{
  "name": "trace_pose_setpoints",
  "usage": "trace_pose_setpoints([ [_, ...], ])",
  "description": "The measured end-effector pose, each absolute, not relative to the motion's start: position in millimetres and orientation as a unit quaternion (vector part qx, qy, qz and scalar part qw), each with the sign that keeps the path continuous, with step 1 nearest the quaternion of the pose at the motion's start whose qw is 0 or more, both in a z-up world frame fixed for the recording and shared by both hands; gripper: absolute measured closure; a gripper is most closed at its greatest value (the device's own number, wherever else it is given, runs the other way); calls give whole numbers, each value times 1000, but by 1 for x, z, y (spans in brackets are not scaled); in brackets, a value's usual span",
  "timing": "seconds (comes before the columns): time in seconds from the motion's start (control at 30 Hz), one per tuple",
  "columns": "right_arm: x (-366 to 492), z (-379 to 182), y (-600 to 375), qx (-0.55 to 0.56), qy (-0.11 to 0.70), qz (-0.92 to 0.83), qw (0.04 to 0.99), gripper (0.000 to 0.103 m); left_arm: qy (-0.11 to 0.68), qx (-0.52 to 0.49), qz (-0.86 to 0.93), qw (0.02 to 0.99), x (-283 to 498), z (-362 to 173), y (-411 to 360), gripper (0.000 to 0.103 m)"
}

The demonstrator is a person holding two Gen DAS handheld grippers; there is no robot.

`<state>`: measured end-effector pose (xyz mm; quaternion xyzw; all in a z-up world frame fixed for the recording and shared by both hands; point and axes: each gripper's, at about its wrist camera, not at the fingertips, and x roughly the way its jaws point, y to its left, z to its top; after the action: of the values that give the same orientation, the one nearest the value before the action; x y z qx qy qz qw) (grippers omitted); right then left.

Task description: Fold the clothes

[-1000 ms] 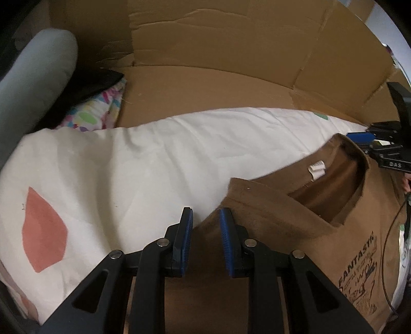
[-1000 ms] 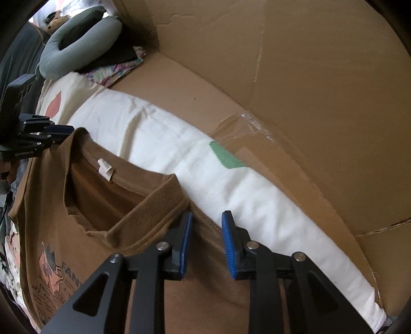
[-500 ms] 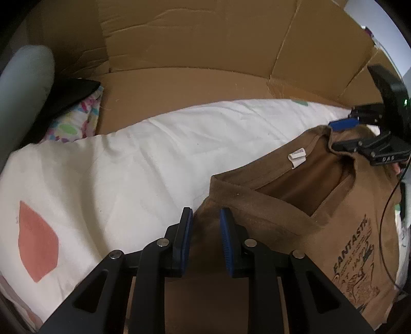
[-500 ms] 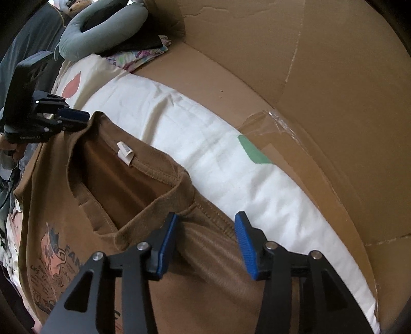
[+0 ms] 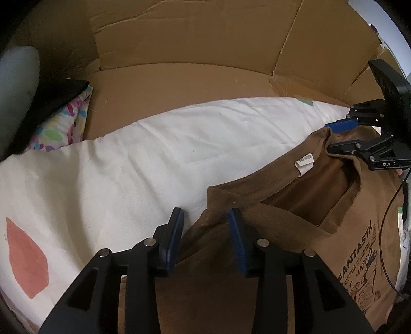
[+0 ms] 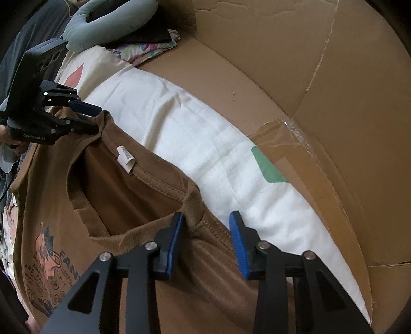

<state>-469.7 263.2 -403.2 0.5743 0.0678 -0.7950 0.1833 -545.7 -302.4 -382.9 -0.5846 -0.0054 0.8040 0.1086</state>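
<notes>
Lying on one white sheet (image 5: pixel 154 159) inside one cardboard box (image 5: pixel 195 46): one brown shirt (image 5: pixel 334 251), neck opening upward and printed side on top.

Grippers, two. Left gripper (image 5: pixel 205 241): jaws spread wide, blue pads either side of the shirt's shoulder edge, not pinching it. Right gripper (image 6: pixel 206 236): jaws likewise wide apart over the other shoulder beside the collar, cloth between the pads but not clamped. Each gripper also shows in the other's view, at the far end of the collar.

Fingers: two per gripper, black with blue pads.

Neck label (image 6: pixel 125 160), one, white, inside the back collar; its small print is too small to read.

Writing: "FANTASTIC" on the shirt chest, with smaller lines beneath that cannot be made out, and a pink figure in the print on the right wrist view. "DAS" on the right gripper's body, "GenRobot.AI" on the left's.

Sheet markings: one red patch (image 5: pixel 25 259), one green patch (image 6: pixel 267 167).

Other items: one grey neck pillow (image 6: pixel 108 18), one dark cloth, one multicoloured patterned cloth (image 5: pixel 64 126), all near the box's far corner.
</notes>
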Motion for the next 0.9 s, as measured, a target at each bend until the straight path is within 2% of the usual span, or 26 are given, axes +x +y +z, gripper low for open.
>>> trace_pose_setpoints([
  [0.07,-468,-402,261,571,75,-797,185,80,0,-584,804,112,-545,-383,-300,68],
  [0.1,-467,-401,260,569,79,-798,185,86,-1,-585,802,116,-546,-382,-299,72],
  [0.13,-467,-400,259,569,82,-797,187,90,-1,-587,801,120,-546,-382,-299,83],
  [0.2,-466,-399,257,569,88,-795,191,92,22,-583,803,121,-546,-379,-293,94],
  [0.23,-466,-397,257,567,89,-796,190,93,37,-578,807,119,-545,-377,-290,95],
  [0.57,-469,-366,265,534,80,-824,171,95,32,-539,837,91,-543,-359,-303,96],
  [0.73,-477,-380,265,550,68,-818,152,95,37,-554,828,79,-544,-368,-304,95],
  [0.87,-487,-396,267,571,47,-809,133,92,14,-570,820,58,-550,-375,-309,90],
  [0.9,-490,-395,271,571,31,-810,130,88,7,-569,821,50,-550,-373,-311,85],
])
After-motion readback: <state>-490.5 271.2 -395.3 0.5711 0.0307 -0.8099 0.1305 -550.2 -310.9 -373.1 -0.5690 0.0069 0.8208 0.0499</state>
